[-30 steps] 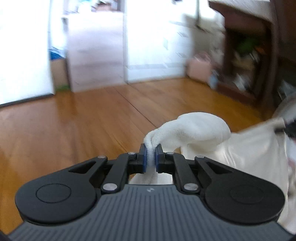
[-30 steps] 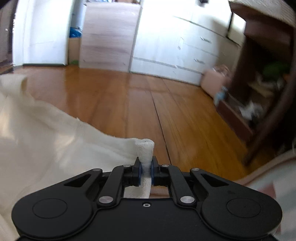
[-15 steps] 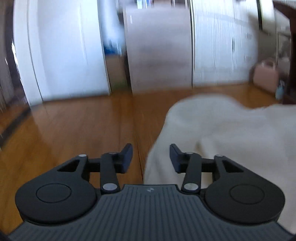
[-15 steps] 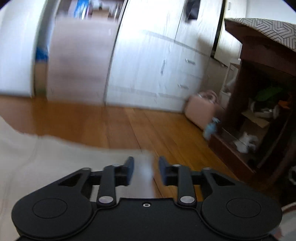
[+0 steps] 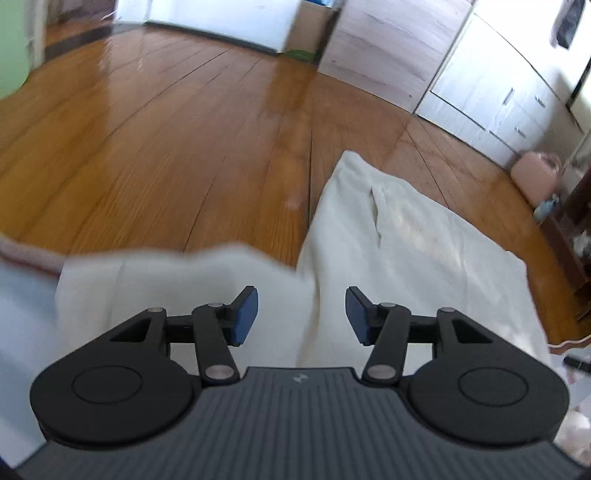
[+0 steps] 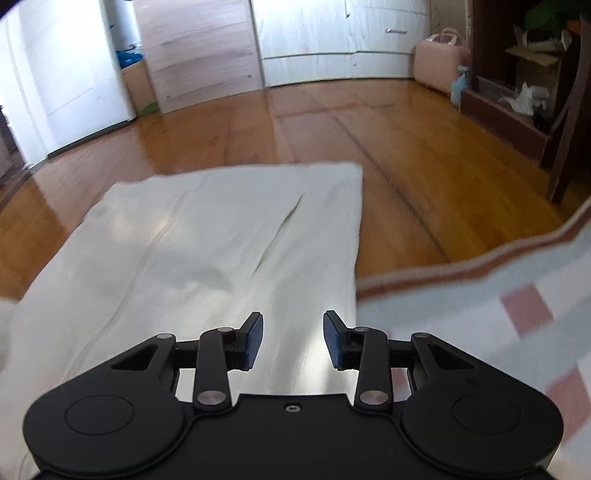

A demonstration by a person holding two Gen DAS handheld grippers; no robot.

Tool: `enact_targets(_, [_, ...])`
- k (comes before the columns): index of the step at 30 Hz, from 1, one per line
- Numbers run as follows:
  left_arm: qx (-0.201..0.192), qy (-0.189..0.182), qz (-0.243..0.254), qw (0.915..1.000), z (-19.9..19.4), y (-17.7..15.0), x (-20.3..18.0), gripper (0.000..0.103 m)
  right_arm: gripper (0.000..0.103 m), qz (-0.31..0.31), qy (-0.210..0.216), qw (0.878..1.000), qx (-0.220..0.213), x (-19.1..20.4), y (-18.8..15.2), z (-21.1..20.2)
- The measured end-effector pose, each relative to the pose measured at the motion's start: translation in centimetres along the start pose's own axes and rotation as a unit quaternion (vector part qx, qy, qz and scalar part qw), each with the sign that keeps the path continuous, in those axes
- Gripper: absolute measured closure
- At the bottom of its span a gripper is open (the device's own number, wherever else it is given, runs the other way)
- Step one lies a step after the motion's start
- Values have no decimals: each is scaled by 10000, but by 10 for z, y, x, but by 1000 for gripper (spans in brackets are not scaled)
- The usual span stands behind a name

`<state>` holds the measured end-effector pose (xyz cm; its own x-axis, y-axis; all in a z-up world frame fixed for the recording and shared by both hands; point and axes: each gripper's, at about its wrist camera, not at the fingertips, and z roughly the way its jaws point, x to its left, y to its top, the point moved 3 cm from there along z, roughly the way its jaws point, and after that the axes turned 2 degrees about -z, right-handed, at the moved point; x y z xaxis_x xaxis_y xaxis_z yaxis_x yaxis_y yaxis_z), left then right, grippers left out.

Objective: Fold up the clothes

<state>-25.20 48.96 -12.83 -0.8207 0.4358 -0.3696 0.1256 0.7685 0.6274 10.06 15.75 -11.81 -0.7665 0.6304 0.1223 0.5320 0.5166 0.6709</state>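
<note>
A cream-white garment [image 5: 399,251] lies spread flat on the wooden floor, with a slit-like crease near its far end; it also shows in the right wrist view [image 6: 229,240]. My left gripper [image 5: 301,314] is open and empty, hovering above the near part of the cloth. My right gripper [image 6: 293,339] is open and empty, above the cloth's near right side. A second fold of the white cloth [image 5: 177,280] lies to the left under my left gripper.
A pale blue rug with pink checks and a pink border [image 6: 491,306] lies at the right, touching the cloth's edge. White cabinets [image 6: 332,33] and a pink case [image 6: 437,61] stand at the far wall. A dark wooden shelf [image 6: 528,74] stands at the right.
Both grippers have let go of the cloth corners and opened. The cloth has dropped flat on the floor, and both cameras now look down over it from farther back.
</note>
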Motion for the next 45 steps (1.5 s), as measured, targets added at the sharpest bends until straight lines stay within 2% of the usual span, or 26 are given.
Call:
enact_targets(6, [323,-182,-11,9993,-29,-47,1,50,62,207,574,9980,-142,16,-38,-59])
enact_targets(11, [709,-220,79,9972,-42,-76,-12,49,62,-292,1310,9906,266,53,-77,-70])
enact_targets(15, [1036,-205,-4,9944,-48,-99,-9,49,62,-975,2081,9700,795,98,-108,-72])
enact_targets(19, [1385,-206,-199,9899,-48,-116,-1,49,62,-1637,2715,9393,1308,145,-140,-72])
enact_targets(22, [1554,-355,-416,9863,-47,-122,5,45,62,-2101,3055,9160,1531,178,-158,-72])
enact_targets(24, [1656,-465,-503,9838,-44,-125,8,44,60,-2357,3141,9065,1554,198,-166,-70])
enact_targets(26, [1714,-537,-574,9821,-41,-127,10,44,52,-2549,3111,9028,1522,213,-168,-64])
enact_targets(27, [1719,-572,-608,9816,-40,-127,10,43,47,-2654,3037,9028,1494,218,-169,-61])
enact_targets(28, [1694,-601,-665,9815,-39,-127,11,43,47,-2729,2949,9035,1493,222,-170,-57])
enact_targets(33, [1397,-690,-1394,9779,-37,-121,25,43,48,-2691,2787,9086,1560,221,-171,-51])
enact_targets(37, [1237,-606,-1338,9814,-39,-116,28,45,47,-2719,2669,9117,1535,214,-177,-63])
enact_targets(39, [1244,-595,-1297,9819,-38,-116,27,48,47,-2804,2577,9129,1470,210,-179,-71])
enact_targets(40, [1260,-567,-1204,9831,-38,-116,25,63,47,-2849,2524,9144,1380,209,-177,-75])
enact_targets(41, [1246,-581,-1107,9843,-40,-115,22,97,46,-2790,2537,9169,1305,208,-173,-80])
enact_targets(42, [1162,-714,-1097,9846,-43,-113,20,103,46,-2529,2689,9208,1260,205,-165,-83])
enact_targets(44, [928,-1107,-1178,9825,-52,-107,17,103,46,-2015,2906,9271,1242,199,-151,-85])
enact_targets(45, [811,-1173,-1129,9833,-56,-104,14,103,46,-1821,2944,9300,1233,197,-145,-85])
